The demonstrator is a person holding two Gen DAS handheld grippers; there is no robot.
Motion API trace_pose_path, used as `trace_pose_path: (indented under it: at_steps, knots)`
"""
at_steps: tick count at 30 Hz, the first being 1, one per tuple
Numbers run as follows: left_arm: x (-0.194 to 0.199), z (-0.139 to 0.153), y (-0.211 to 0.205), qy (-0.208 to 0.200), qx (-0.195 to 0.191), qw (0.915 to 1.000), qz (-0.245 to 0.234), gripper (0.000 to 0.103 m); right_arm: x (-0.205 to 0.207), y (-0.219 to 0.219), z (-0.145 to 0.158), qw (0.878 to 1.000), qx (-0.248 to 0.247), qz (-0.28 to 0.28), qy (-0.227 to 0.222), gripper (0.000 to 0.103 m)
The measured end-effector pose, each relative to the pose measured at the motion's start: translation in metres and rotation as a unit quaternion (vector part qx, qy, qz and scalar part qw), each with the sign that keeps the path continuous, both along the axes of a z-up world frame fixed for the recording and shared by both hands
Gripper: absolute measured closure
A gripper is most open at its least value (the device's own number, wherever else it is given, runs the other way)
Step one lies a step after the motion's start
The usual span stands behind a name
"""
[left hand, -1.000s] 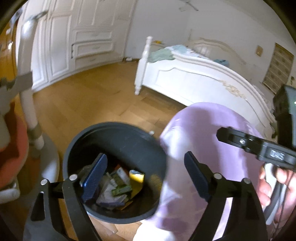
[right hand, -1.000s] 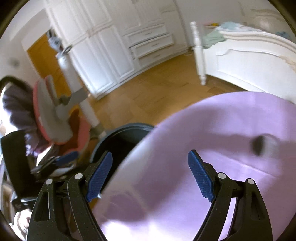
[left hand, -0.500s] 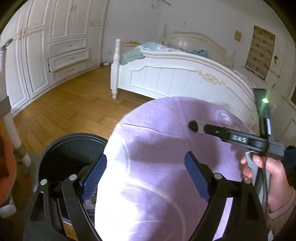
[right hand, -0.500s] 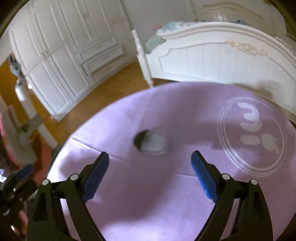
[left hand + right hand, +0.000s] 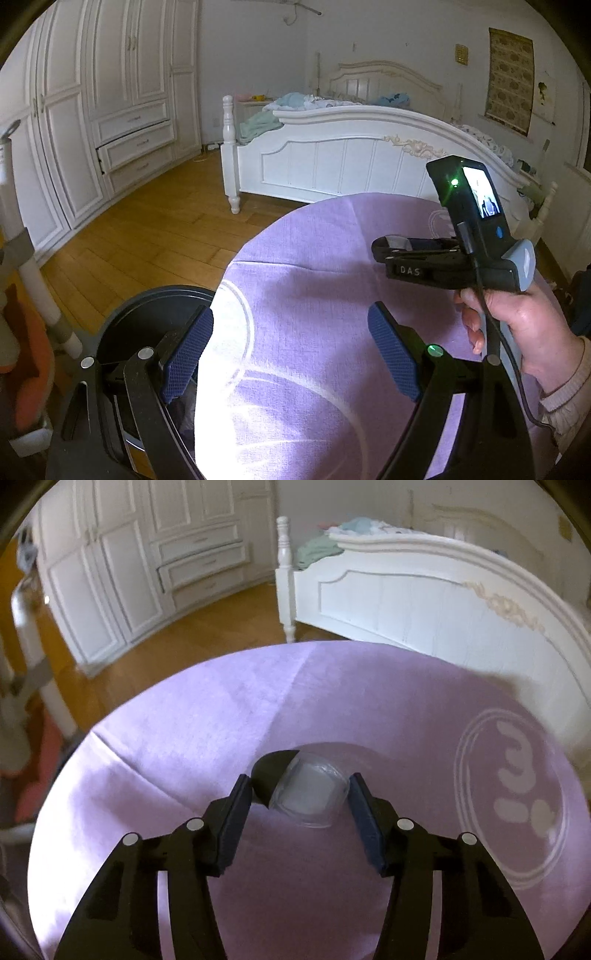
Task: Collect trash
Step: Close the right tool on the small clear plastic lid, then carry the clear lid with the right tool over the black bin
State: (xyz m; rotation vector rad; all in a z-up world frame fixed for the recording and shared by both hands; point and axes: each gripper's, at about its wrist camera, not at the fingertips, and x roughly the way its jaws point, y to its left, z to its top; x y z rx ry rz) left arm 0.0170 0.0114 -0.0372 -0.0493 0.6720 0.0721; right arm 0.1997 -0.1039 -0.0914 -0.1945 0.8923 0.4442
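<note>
A small clear plastic cup with a black lid (image 5: 308, 794) lies on its side on the round purple tablecloth (image 5: 184, 738). My right gripper (image 5: 301, 805) has its jaws around the cup, narrowed, with small gaps at the pads; it also shows in the left wrist view (image 5: 395, 245), held by a hand. My left gripper (image 5: 291, 354) is open and empty above the table's left edge. A black trash bin (image 5: 122, 325) stands on the floor beside the table, under the left finger.
A white bed (image 5: 351, 155) stands beyond the table, white wardrobes (image 5: 92, 110) along the left wall. A chair with an orange seat (image 5: 26, 369) and a white pole (image 5: 33, 273) are at the far left on the wooden floor.
Both grippers swung from the bin toward the table. The right gripper moved forward to the cup and its jaws narrowed around it. The left gripper stayed open.
</note>
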Motion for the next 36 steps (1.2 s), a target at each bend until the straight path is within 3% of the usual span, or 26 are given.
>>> trace_pose_path:
  at_steps: [7, 15, 19, 25, 36]
  knots:
    - [-0.001, -0.003, 0.010, -0.006, -0.015, 0.9998, 0.009, 0.018, -0.013, 0.009, 0.007, 0.999, 0.035, 0.021, 0.011, 0.049]
    - [-0.013, -0.013, 0.072, -0.004, -0.051, 0.9940, 0.096, 0.018, -0.048, 0.073, 0.049, 0.988, 0.105, 0.112, 0.030, 0.049]
    - [-0.025, -0.024, 0.112, 0.006, -0.071, 0.9845, 0.160, 0.018, -0.073, 0.116, 0.058, 0.981, 0.098, 0.163, 0.029, 0.049]
    - [-0.042, -0.037, 0.149, 0.017, -0.092, 0.9724, 0.214, 0.018, -0.096, 0.165, 0.052, 0.973, 0.086, 0.208, 0.045, 0.049]
    - [-0.050, -0.035, 0.160, 0.016, -0.091, 0.9710, 0.221, 0.018, -0.089, 0.202, 0.048, 0.968, 0.099, 0.222, 0.064, 0.048]
